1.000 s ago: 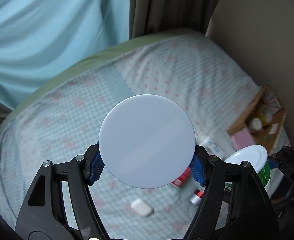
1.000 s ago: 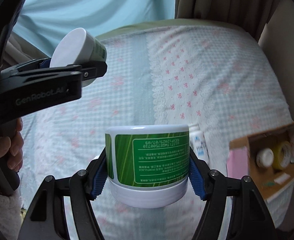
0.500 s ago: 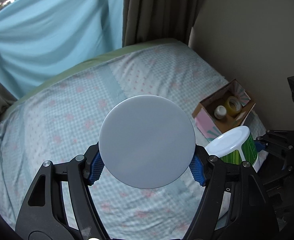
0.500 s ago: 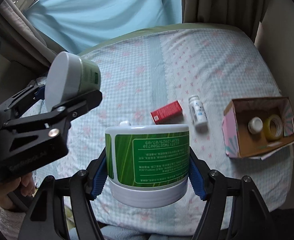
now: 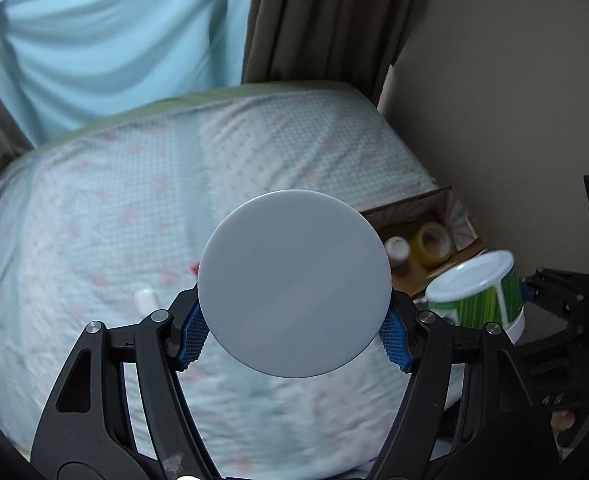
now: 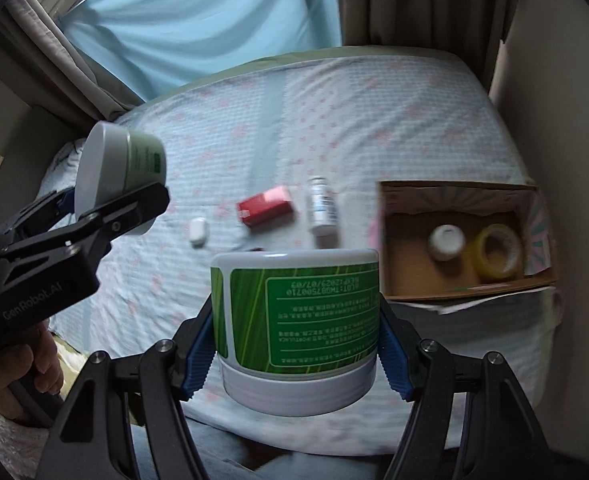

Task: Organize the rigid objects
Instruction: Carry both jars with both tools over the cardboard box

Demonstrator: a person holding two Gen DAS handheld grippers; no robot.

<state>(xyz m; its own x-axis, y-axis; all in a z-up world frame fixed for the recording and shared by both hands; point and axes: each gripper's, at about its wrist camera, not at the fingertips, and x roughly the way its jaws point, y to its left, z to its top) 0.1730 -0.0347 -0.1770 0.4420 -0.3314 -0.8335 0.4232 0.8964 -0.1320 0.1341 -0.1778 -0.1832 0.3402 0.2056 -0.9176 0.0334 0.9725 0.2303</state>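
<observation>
Holding a round jar (image 5: 293, 284) tight, the left hand-held gripper (image 5: 293, 330) has its blue pads (image 5: 192, 338) pressed on both sides of it. The jar's flat white end faces the camera, and its side is green. A person's hand (image 6: 22, 368) grips the handle of that left hand-held gripper, low at the left edge of the right view.

Out past the left hand-held gripper lies the bed (image 6: 374, 112), with a pale blue checked cover and small pink marks. On the bed, a small white case (image 6: 197, 231) lies ahead of the right hand-held gripper and to its left. Just right of the case sits a red box (image 6: 265, 211). Beside that, a white bottle (image 6: 321, 212) lies on its side.

The right hand-held gripper (image 6: 297, 354) is clamped on a second jar (image 6: 296, 328), white with a green label. Its printing reads upside down. This jar is up in the air, above the near edge of the bed.

Ahead and to the right of this jar, a cardboard box (image 6: 414, 280) sits open on the bed by the wall. Inside it stand a small white bottle (image 6: 447, 243) and, just right of it, a yellow tape roll (image 6: 497, 252).
</observation>
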